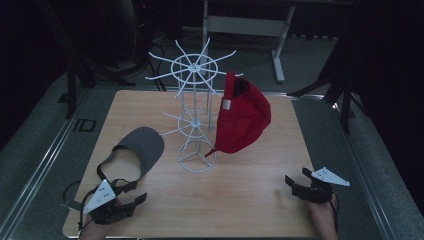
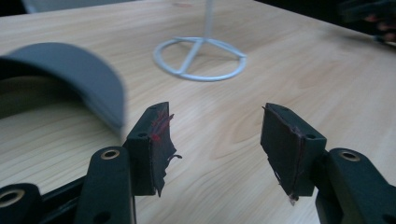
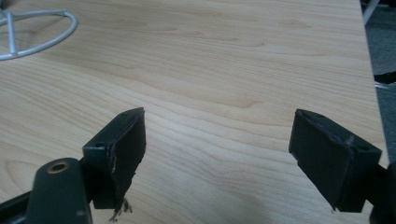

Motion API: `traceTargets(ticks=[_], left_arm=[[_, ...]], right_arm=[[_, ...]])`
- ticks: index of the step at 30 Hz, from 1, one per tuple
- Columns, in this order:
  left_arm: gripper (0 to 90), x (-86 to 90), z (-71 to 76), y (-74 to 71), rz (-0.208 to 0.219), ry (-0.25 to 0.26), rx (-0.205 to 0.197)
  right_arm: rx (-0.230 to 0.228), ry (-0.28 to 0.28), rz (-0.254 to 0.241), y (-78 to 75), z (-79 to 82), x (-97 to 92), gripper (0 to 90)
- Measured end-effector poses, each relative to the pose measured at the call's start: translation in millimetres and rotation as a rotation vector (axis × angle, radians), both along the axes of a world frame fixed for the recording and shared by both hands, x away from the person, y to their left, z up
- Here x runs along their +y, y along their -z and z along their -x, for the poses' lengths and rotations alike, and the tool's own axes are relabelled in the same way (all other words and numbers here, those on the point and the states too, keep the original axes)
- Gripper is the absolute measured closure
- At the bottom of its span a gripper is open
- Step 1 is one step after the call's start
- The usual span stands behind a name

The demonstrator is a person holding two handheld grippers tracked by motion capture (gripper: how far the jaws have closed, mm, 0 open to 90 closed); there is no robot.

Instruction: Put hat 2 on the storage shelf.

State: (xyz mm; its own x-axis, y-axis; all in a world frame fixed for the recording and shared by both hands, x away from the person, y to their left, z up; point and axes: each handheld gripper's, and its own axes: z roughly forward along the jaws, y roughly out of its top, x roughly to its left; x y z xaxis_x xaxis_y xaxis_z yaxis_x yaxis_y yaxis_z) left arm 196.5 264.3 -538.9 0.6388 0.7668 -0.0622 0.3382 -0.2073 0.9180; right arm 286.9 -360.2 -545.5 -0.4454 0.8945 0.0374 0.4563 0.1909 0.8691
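Figure: both tools low over the table, hat rack half loaded. My left gripper (image 1: 131, 199) sits at the near left corner with its jaws about half apart and nothing between the worn black pads (image 2: 156, 144); bare wood shows through the gap. Just beyond and to one side of it lies the grey fabric sun visor with a dark strap (image 1: 135, 150), flat on the light wooden tabletop (image 1: 250, 185), brim toward the rack, not touched by either jaw. My right gripper (image 1: 296, 182) rests near the right edge, jaws spread wide and empty, well apart from everything. Between the two stands the white wire hat rack with two tiers of spokes and a ring base (image 1: 196, 120); a red baseball cap with a grey strap buckle (image 1: 241, 117) hangs from a spoke on its right side.

Risks, as I judge them: the brim is thin and lies flush, so a level approach may push the visor along instead of pinching it. The rack is light; a nudge while hooking the visor could tip it or shake the red cap loose. The strap could also snag a lower spoke.
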Motion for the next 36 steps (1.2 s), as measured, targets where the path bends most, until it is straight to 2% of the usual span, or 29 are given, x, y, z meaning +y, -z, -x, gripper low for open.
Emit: traceTargets(ticks=[4,8,10,12,13,15,20,22,24,28,31,32,33,35,36], left_arm=[[43.1,23.2,5.9,-1.5,-0.030,-0.087,-0.008],[43.1,49.4,8.6,2.2,-0.032,-0.210,0.009],[42.9,56.3,8.1,5.5,-0.038,-0.260,0.033],[42.2,60.8,5.7,9.8,-0.056,-0.302,0.073],[40.5,61.6,4.8,11.6,-0.065,-0.311,0.082],[40.4,60.9,0.2,14.6,-0.097,-0.348,0.124],[36.1,54.7,-12.0,21.0,-0.141,-0.387,0.173],[36.0,52.4,-17.8,22.5,-0.167,-0.417,0.193],[36.0,52.0,-23.2,23.1,-0.174,-0.446,0.212],[36.0,52.2,-32.2,23.3,-0.176,-0.460,0.220],[36.1,51.1,-40.4,23.8,-0.182,-0.484,0.246],[36.8,51.1,-40.4,23.8,-0.182,-0.484,0.246],[36.8,48.0,-46.4,24.9,-0.208,-0.489,0.262],[43.1,44.9,-50.5,25.6,-0.229,-0.493,0.266],[47.2,43.9,-52.1,25.8,-0.223,-0.493,0.266]], right_arm=[[0.009,-0.006,-0.006,1.8,-0.1,-1.3,18.7],[0.011,-0.007,-0.013,2.5,0.3,-1.8,18.7],[0.011,-0.009,-0.014,2.6,0.2,-1.9,18.7],[0.012,-0.009,-0.014,2.5,0.3,-2.2,18.7],[0.012,-0.009,-0.017,2.4,0.4,-2.4,18.7],[0.012,-0.008,-0.018,2.3,0.4,-2.7,18.7],[0.016,-0.010,-0.020,3.6,0.9,-3.1,18.7],[0.019,-0.012,-0.022,4.1,1.0,-3.3,18.7],[0.018,-0.012,-0.023,4.0,1.2,-3.7,18.7],[0.011,-0.013,-0.028,2.9,1.8,-4.6,18.7],[0.012,-0.012,-0.031,3.0,1.8,-4.6,18.7],[0.012,-0.012,-0.031,3.0,1.8,-4.6,18.7],[0.012,-0.012,-0.030,3.3,1.7,-4.5,18.7],[0.015,-0.015,-0.026,3.8,1.5,-4.2,18.7],[0.015,-0.014,-0.025,3.7,1.6,-4.2,18.7]])
